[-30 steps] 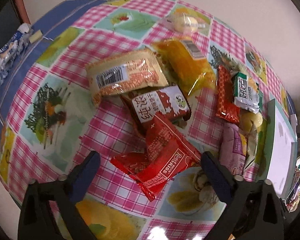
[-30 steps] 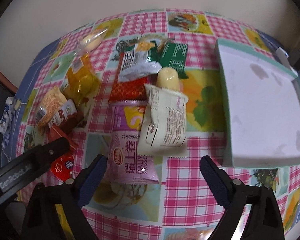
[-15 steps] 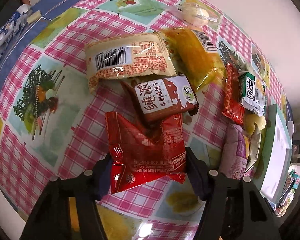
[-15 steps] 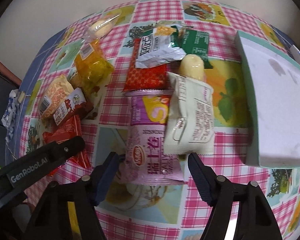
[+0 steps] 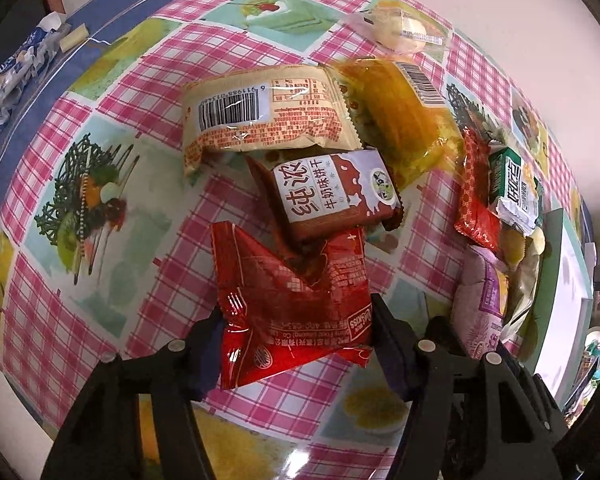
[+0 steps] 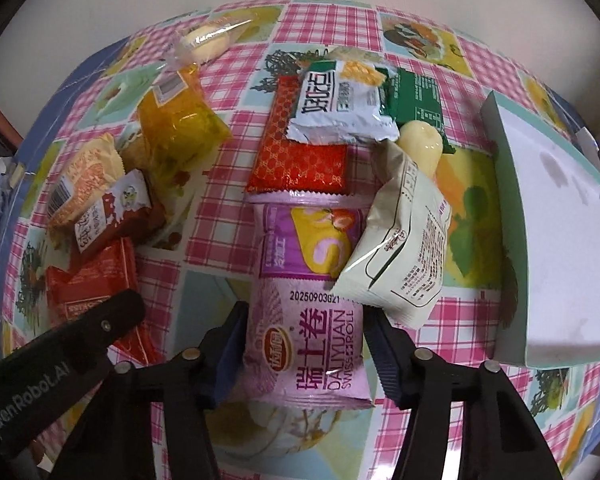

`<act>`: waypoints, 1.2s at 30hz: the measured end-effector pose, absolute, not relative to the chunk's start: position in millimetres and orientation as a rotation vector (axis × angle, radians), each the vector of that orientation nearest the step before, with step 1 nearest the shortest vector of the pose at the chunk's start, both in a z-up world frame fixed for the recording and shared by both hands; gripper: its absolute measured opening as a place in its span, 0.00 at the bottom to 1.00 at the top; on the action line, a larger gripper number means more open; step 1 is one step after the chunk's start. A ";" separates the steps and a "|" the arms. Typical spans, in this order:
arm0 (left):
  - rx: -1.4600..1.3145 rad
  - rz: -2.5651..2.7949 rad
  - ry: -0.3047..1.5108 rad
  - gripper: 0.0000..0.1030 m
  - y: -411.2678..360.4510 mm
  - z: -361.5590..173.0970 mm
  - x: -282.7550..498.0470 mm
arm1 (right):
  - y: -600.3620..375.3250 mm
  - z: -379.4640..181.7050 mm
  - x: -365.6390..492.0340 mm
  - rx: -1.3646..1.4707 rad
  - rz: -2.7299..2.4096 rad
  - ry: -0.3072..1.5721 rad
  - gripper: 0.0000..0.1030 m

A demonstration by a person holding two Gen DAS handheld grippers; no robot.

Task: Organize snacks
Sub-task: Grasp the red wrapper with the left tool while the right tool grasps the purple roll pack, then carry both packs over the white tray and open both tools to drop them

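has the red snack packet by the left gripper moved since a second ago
Yes. The red packet has turned and shifted. Before, it lay slanted with its top corner reaching beside the brown biscuit packet; now it sits squarer, pulled in between the fingers of the left gripper.

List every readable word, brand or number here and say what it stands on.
"DALIYUAN SWISS ROLL", "20250903G21": purple pack between the right gripper's closing jaws.
"Gen Robot.AI": left gripper's body.
"6 911988 013460", roughly: beige pack.
"纯浓 牛奶味饼干": brown pack.
Red pack's small print: unreadable.
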State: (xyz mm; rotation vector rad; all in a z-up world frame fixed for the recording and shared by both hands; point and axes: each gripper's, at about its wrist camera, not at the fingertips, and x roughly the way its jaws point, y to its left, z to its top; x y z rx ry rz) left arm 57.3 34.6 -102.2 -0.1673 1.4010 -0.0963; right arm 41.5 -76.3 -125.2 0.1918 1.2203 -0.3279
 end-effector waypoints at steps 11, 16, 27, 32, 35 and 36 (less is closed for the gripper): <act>-0.176 -0.076 1.387 0.58 34.0 -98.0 55.7 | -80.5 -115.9 21.3 0.268 -0.295 1.191 0.40; -0.182 -0.071 1.352 0.57 34.6 -89.3 52.3 | -79.2 -105.9 16.3 0.283 -0.280 1.156 0.40; -0.196 -0.083 1.225 0.57 41.3 -48.7 42.4 | -87.4 -64.8 -10.7 0.350 -0.240 1.075 0.39; -0.187 -0.154 1.189 0.57 21.7 -31.9 41.0 | -119.7 -44.2 -23.3 0.424 -0.283 1.017 0.39; -0.148 -0.236 1.190 0.57 -11.3 -25.2 43.1 | -147.7 -38.9 -25.7 0.454 -0.359 0.998 0.39; -0.138 -0.260 1.190 0.57 -20.3 -24.1 43.4 | -161.4 -38.8 -27.6 0.469 -0.398 0.996 0.39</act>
